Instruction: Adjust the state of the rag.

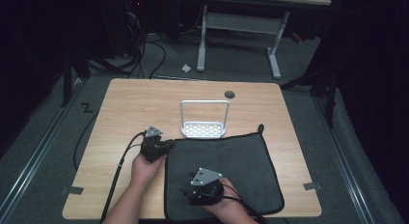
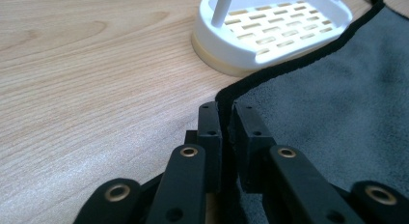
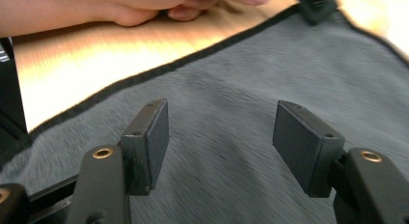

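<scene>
A: What takes up most of the high view?

B: A light wooden table (image 1: 135,103), spread across the middle of the frame. On its lower right part lies a dark grey cloth (image 1: 241,161) with a black stitched hem, flat, with a small loop at its upper right corner.

A: And above the cloth?

B: A white slotted rack (image 1: 204,129) with a tall hoop handle, at the frame's centre, just touching the cloth's upper edge (the left gripper view shows the hem running along its base).

A: The grippers?

B: The left gripper (image 1: 166,145) sits at the cloth's upper left corner, and in its own view its jaws are clenched on the cloth's black hem (image 2: 224,105). The right gripper (image 3: 222,132) is low in the high view, over the cloth's lower middle, jaws spread wide with grey cloth between them, gripping nothing
</scene>
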The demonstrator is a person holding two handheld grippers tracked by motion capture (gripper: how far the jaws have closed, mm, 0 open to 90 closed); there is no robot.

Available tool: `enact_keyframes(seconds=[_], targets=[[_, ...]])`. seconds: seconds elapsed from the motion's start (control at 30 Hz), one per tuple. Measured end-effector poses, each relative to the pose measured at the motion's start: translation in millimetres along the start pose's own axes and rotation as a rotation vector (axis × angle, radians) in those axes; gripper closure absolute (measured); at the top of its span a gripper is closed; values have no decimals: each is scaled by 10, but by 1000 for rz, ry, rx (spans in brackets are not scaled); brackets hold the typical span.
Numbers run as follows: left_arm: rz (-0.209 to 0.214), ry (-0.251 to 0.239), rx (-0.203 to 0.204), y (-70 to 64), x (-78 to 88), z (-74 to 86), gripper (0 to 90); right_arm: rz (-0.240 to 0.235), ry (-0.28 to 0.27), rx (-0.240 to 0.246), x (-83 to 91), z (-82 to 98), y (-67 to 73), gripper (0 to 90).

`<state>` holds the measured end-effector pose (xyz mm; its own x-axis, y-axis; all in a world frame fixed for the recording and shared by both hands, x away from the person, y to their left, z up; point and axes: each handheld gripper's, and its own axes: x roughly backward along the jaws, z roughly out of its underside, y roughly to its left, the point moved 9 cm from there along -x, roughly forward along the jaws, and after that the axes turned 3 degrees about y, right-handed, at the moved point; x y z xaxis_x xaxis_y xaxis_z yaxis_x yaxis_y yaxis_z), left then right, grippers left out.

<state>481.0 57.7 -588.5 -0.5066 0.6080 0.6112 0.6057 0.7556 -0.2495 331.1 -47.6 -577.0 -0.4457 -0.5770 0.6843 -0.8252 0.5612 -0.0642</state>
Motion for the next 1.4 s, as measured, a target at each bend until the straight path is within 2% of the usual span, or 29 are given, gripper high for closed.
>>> enact_keyframes(seconds=[0.1, 0.33, 0.5, 0.6, 0.8, 0.97, 1.17, 1.4], targets=[[5, -2, 4, 3, 6, -1, 818, -17, 4, 13, -109, -58, 106, 382], [15, -6, 4, -1, 10, -2, 815, -72, 13, 6, -315, -199, 326, 382], [15, -7, 4, -1, 11, -3, 814, -113, 16, -5, -385, -263, 444, 381], [13, -7, 4, -1, 11, -2, 813, -130, 31, -6, -397, -243, 497, 390], [12, -5, 6, 3, 9, -2, 812, -127, 66, 14, -367, -137, 495, 466], [13, -4, 9, 5, 8, -1, 811, -113, 60, 28, -346, -120, 470, 610], [18, -7, 18, 9, 10, -1, 811, -75, 56, 57, -328, -131, 429, 792], [32, -23, 37, 21, 32, -8, 819, -51, -2, 66, -189, -255, 388, 824]])
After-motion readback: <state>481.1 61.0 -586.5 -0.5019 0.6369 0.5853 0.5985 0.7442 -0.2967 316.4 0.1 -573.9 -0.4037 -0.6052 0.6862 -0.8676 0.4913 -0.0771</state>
